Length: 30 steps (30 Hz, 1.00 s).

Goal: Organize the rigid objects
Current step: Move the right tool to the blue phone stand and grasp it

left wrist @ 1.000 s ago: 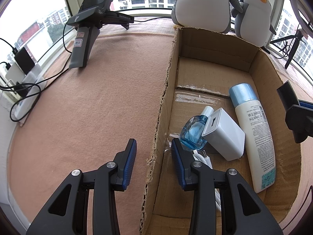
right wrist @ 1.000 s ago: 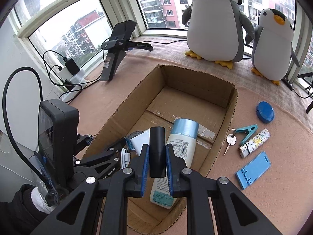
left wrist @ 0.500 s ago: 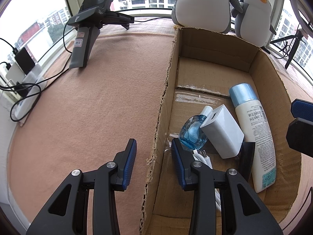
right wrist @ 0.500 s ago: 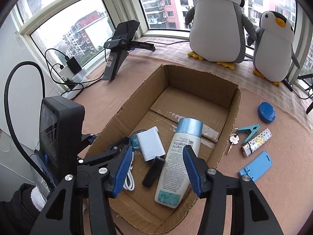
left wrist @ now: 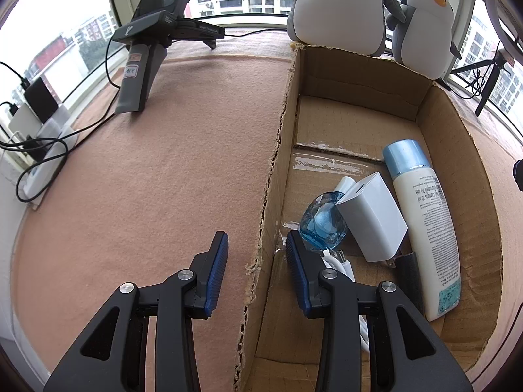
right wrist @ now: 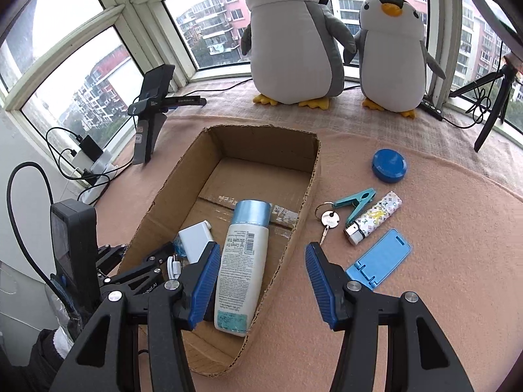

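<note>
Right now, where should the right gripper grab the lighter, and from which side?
Take the lighter across the middle of its patterned body, coming down from above with the right gripper turned so its fingers close on the two long sides. It lies flat and slanted; the clip sits close alongside, so entry looks tight there.

I am working in a flat high up in a block. A bay window (right wrist: 108,75) fills the top of the frame, with apartment towers (right wrist: 209,23) outside. Two plush penguins (right wrist: 294,39) stand on the ledge at upper centre. Chargers and cables (right wrist: 88,160) lie at the left edge, on a pink felt cloth (left wrist: 163,179).
</note>
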### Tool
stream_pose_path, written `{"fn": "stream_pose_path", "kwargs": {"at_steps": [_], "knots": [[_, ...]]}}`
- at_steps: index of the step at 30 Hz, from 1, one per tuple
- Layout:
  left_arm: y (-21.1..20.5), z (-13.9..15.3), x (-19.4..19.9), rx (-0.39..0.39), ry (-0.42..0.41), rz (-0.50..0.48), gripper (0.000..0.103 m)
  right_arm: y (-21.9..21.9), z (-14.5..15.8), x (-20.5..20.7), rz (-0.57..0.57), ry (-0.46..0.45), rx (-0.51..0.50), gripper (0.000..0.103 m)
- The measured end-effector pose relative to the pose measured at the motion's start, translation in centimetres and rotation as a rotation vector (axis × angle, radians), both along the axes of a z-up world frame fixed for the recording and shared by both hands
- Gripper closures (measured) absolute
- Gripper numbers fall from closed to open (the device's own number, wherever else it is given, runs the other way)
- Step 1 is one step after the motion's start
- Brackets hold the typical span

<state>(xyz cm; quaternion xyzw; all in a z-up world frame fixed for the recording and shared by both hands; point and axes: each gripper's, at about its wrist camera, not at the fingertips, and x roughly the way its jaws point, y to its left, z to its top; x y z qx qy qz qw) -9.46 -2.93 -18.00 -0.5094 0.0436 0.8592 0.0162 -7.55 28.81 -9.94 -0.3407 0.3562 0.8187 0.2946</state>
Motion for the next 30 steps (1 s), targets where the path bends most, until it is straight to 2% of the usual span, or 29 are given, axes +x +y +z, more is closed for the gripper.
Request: {"fn": "stream_pose_path", "kwargs": {"at_steps": [6,12,20,30], "knots": [[0.0,0.0,0.0,0.001,0.000,-0.001,0.067,2.8,-2.0,3.7,-0.137,-0.046,-0.054,0.053],[0.0,0.0,0.0,0.002,0.001,-0.001,0.067,4.7,-4.8,5.4,-0.211,-0.109,-0.124,0.053],[0.0,-0.1,0.0,0.006,0.001,-0.001,0.067,5.0,-7.4,3.3,-0.220,-0.218,-0.120,0.050],[0.7,-0.3,-0.3,0.017,0.001,0.000,0.067,5.2,-8.8,1.6,-0.232,-0.351,-0.048,0.044]]}}
